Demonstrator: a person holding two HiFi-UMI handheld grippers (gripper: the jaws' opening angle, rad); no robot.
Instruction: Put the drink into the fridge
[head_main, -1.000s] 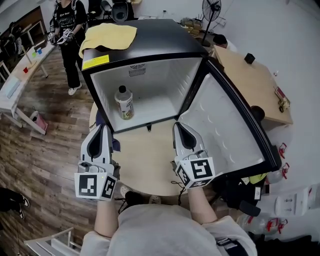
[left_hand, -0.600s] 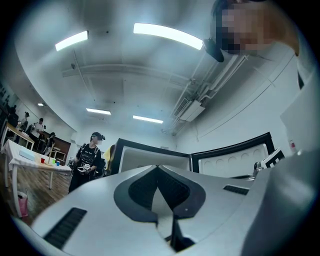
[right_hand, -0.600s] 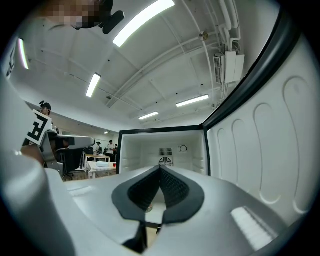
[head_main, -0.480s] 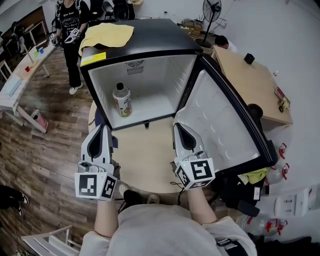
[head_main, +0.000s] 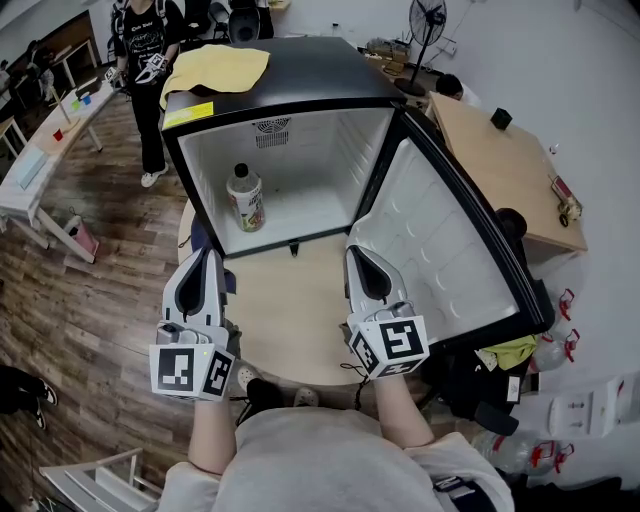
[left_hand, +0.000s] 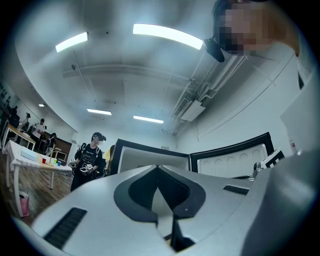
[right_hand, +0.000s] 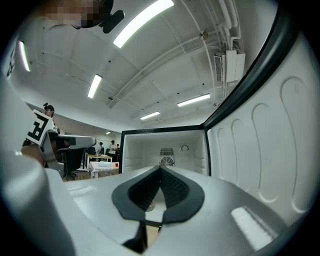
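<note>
Drink (head_main: 246, 197) slightly higher, label (head_main: 251, 209) perhaps illegible

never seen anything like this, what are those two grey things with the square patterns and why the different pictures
No robot here: a person holds two hand-held grippers, the left gripper and the right gripper. The patterned cubes are part of them. The head view comes from a camera on the person's head, looking down. The other two views come from cameras riding on each gripper, looking along its jaws. Both pairs of jaws are closed and hold nothing. On the round table stands a small fridge with its door swung open. A drink bottle stands upright inside, and a yellow cloth lies on top.
</note>
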